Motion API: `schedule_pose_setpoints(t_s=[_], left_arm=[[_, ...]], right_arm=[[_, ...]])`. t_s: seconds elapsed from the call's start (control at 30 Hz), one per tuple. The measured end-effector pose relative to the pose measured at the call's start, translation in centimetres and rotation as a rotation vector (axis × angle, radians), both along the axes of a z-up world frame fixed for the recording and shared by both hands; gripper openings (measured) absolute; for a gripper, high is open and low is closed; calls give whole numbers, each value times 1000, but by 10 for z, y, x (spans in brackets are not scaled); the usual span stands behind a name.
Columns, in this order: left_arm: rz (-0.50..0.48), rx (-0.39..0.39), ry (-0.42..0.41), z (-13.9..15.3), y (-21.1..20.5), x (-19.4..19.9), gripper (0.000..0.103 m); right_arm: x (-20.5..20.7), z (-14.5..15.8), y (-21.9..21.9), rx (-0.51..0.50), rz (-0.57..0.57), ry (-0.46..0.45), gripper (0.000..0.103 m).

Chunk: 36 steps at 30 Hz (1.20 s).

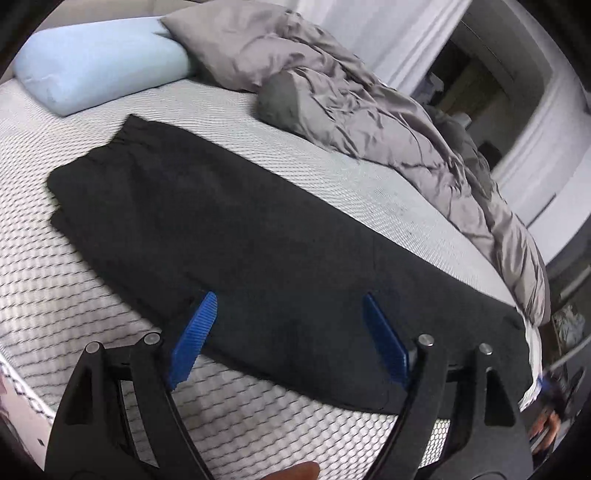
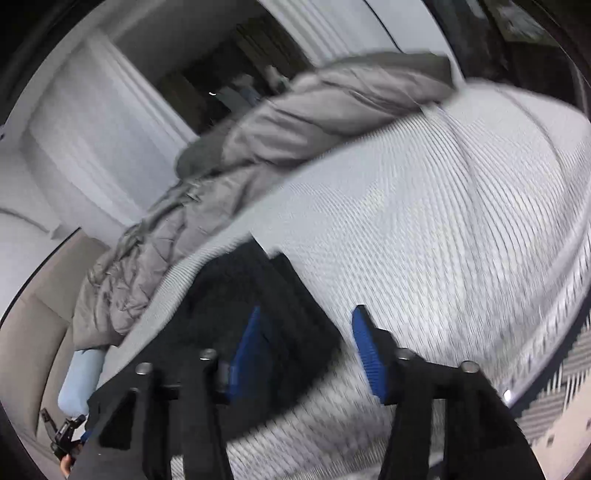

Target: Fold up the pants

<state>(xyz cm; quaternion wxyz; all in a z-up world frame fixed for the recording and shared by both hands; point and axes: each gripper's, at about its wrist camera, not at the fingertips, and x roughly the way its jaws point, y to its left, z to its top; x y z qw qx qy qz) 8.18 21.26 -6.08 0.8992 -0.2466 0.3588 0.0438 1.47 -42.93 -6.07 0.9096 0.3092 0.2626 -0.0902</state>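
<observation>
Pants (image 1: 258, 229), matte black, lie folded flat on quilted mattress (image 1: 74, 280); both hand-held grippers released.

Right wrist view: motion-blurred throughout | black pants (image 2: 240, 295): only one end in frame, rest behind the right gripper (image 2: 306, 350) | blue pillow (image 2: 79, 380): partly behind the pants | left wrist view: pants (image 1: 258, 236) far end at mattress (image 1: 92, 295) edge cut by frame | doorway contents: indistinct

A bare quilted mattress (image 1: 92, 258) carries a rumpled grey duvet (image 1: 369, 110) beside white panelled walls (image 1: 388, 33).
</observation>
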Motion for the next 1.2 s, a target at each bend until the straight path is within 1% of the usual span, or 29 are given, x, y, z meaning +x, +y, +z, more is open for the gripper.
schedule_pose_setpoints(t_s=[0.07,0.1,0.13,0.17,0.2,0.23,0.3,0.33,0.37,0.4,0.43,0.5,0.53,0.6,0.63,0.67,0.73,0.77,0.8,0.87,0.9,0.93,0.97,1.0,1.03,1.1,1.17,1.2], left_arm=[[-61,15,19,-2,-18,14,80],[-88,26,28,-4,-27,21,81],[-108,35,34,-5,-35,26,84],[-124,48,45,-7,-44,32,86],[-134,62,61,-10,-52,36,87],[-142,70,76,-14,-58,40,87],[-154,77,92,-20,-67,46,88],[-157,87,95,-22,-70,46,88],[-160,92,95,-24,-72,48,88],[-162,94,96,-26,-73,51,88],[-165,98,100,-27,-74,52,88],[-168,107,108,-28,-72,53,88],[-169,110,111,-29,-70,52,88],[-170,111,116,-31,-66,54,88],[-172,109,120,-33,-65,55,88],[-172,107,124,-35,-63,57,88],[-166,115,126,-35,-62,58,88],[-163,123,127,-34,-63,59,88],[-158,134,127,-32,-63,59,88],[-143,171,114,-24,-66,52,88],[-147,192,87,-17,-71,48,88],[-156,209,60,-10,-77,44,88],[-173,224,36,-3,-84,41,88],[-190,235,18,1,-92,39,88],[-218,250,-8,9,-105,38,88],[-271,263,-44,19,-131,38,89],[-324,266,-78,25,-156,41,95],[-337,271,-89,27,-169,42,101]], right_arm=[[28,16,3,-36,77,16,55],[44,23,6,-56,133,21,64],[64,28,10,-75,186,30,75],[87,31,13,-98,229,42,77],[104,32,16,-113,253,51,77],[124,31,17,-135,276,78,78],[160,23,17,-172,320,160,78],[181,15,19,-192,356,219,78],[191,10,19,-210,374,254,78],[201,3,24,-242,395,299,76],[208,0,27,-265,407,320,67],[213,-5,33,-295,452,325,42],[212,-2,36,-325,448,306,36],[210,4,35,-354,399,263,33],[210,5,32,-349,359,257,33],[212,3,27,-337,322,271,33],[225,-11,19,-327,276,360,43],[231,-19,18,-315,269,399,46],[232,-21,17,-306,260,407,48],[220,-9,21,-301,242,363,54],[210,1,23,-312,229,332,64],[195,12,27,-332,213,288,81],[179,24,32,-356,196,243,91],[163,33,38,-379,181,205,103],[147,42,46,-399,176,161,103],[127,54,64,-409,201,120,103],[111,59,89,-398,233,103,103],[107,60,99,-391,255,96,103]])
